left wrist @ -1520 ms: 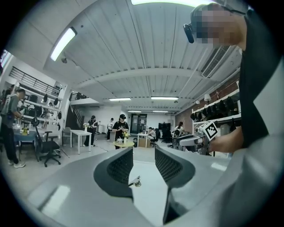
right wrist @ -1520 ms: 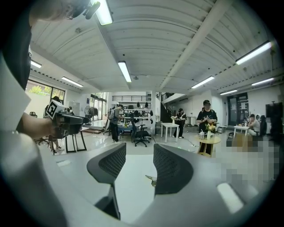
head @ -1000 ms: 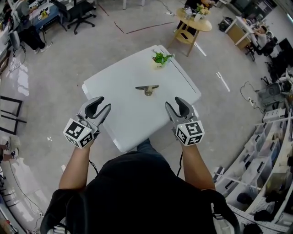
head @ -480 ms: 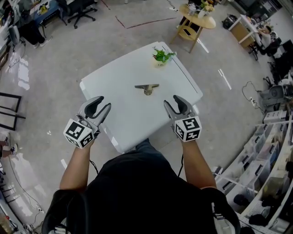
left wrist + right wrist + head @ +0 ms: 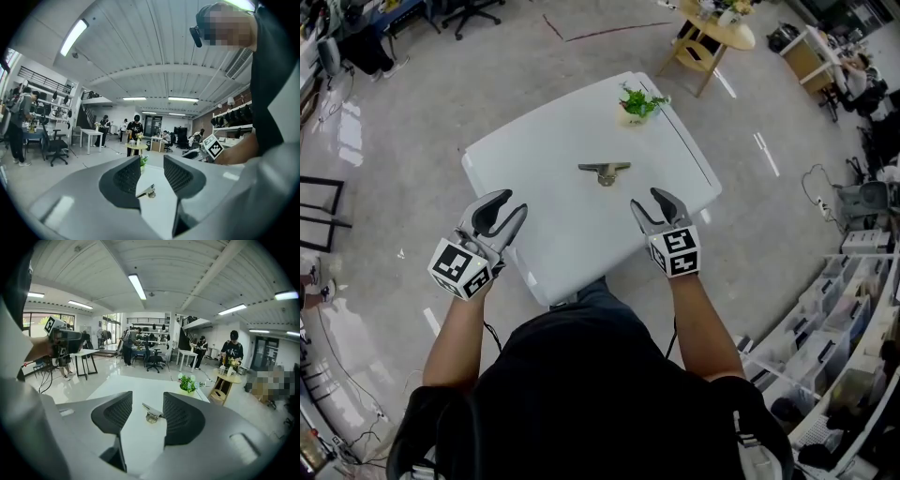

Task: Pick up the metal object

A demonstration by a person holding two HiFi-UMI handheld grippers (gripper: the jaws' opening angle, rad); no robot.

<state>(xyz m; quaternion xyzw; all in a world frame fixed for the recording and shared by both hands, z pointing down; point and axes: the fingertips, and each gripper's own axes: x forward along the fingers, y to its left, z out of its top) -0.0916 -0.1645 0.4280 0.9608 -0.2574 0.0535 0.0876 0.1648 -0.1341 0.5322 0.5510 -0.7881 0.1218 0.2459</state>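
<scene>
A small metal object with a long flat bar and a short stub lies near the middle of the white table. The left gripper view shows it far ahead as the metal object, and the right gripper view as the metal object. My left gripper hovers open at the table's near left edge. Open too, my right gripper sits over the near right part of the table, its jaws having just been opening slightly with nothing between them.
A small potted plant stands at the table's far right corner. Beyond it is a round wooden side table. Office chairs, desks and people fill the room's far side; shelving runs along the right.
My right gripper has moved forward and down over the near right of the table. The left gripper has barely shifted. The metal object lies where it was.
</scene>
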